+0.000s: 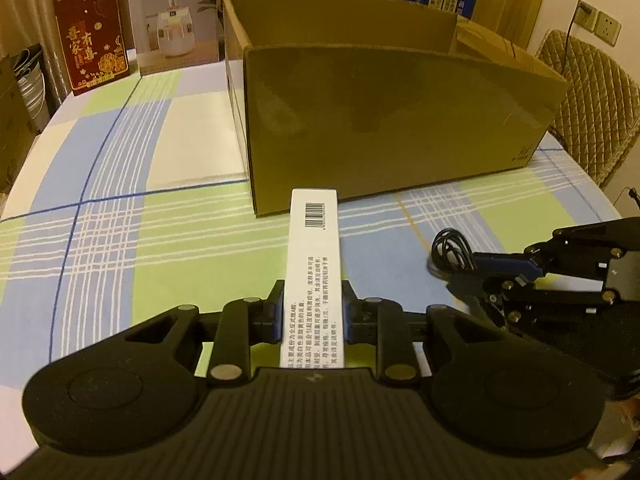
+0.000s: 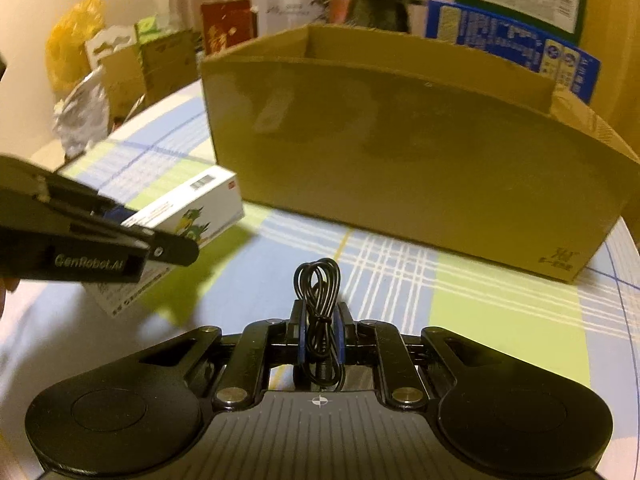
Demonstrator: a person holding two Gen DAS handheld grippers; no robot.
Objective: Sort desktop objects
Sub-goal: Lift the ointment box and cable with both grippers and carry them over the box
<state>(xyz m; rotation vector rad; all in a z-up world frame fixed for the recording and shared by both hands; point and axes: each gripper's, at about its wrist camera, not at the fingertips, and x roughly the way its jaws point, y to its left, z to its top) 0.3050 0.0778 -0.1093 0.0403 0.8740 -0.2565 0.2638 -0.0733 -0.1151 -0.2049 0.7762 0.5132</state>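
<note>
Fingers of both grippers are pinched on objects in front of the open cardboard box.

Left gripper clamps a long white carton between its fingers, barcode end pointing toward the box, held above the checked counter. Right gripper has its fingers pressed on a coiled black cable, just above the counter and near the box's front wall. Behind the box stand a red card and a humidifier package.

The tall open-topped brown cardboard box walls off your way ahead. Bare checked tablecloth lies to its left. Its top stands open.
</note>
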